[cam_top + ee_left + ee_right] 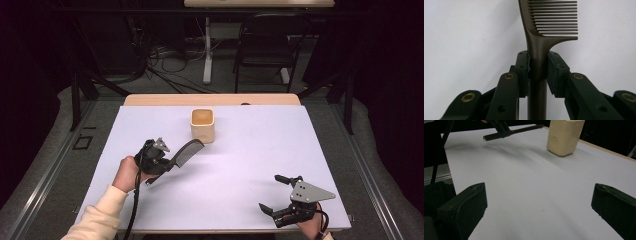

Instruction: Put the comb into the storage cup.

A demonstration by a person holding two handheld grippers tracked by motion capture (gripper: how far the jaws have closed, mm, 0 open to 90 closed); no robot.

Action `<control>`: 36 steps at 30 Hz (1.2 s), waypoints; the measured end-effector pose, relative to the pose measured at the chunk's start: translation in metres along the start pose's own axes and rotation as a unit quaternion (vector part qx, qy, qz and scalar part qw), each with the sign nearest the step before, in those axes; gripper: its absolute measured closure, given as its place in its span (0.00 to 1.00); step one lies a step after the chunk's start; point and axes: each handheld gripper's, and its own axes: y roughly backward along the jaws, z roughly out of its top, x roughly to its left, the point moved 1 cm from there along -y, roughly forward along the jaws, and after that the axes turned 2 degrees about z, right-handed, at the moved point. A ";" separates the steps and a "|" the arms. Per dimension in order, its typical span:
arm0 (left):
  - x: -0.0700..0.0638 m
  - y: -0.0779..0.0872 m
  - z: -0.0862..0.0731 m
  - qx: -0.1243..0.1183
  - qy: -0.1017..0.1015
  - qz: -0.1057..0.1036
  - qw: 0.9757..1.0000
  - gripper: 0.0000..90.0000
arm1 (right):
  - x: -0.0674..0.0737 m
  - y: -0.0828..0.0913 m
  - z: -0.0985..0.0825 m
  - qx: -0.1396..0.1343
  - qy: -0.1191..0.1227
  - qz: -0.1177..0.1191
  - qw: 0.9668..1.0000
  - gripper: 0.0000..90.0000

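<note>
The comb [541, 47] is held up off the desk [240, 165] by its handle, its toothed end pointing toward the cream cup [202, 125] that stands upright near the far middle of the white surface; judging from that aim, the comb is probably meant to go into the cup, and holding it by the handle leaves the teeth free to lead the way in. In the left gripper view the handle runs straight up between the two fingers [522, 67], which press on it from both sides just below where the teeth begin, so the toothed part sticks out past the fingertips. The left gripper [159, 159] thus has a firm hold on the comb, a little short of the cup and to its left. The right gripper [280, 192] rests at the near right corner of the desk, well apart from both, its fingers spread wide with nothing between them, seemingly kept out of the way.
</note>
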 end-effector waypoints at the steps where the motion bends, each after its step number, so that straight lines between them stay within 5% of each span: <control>1: 0.000 0.000 -0.001 -0.004 0.004 -0.001 1.000 0.80 | 0.000 0.000 0.000 0.000 0.000 0.000 1.000 0.00; 15: 0.005 0.006 -0.013 -0.057 0.032 -0.006 0.998 0.80 | 0.000 0.000 0.000 0.001 0.001 -0.001 1.000 0.00; 36: 0.010 0.008 -0.017 -0.110 0.036 0.002 0.993 0.80 | 0.000 0.000 0.000 0.002 0.000 -0.001 1.000 0.00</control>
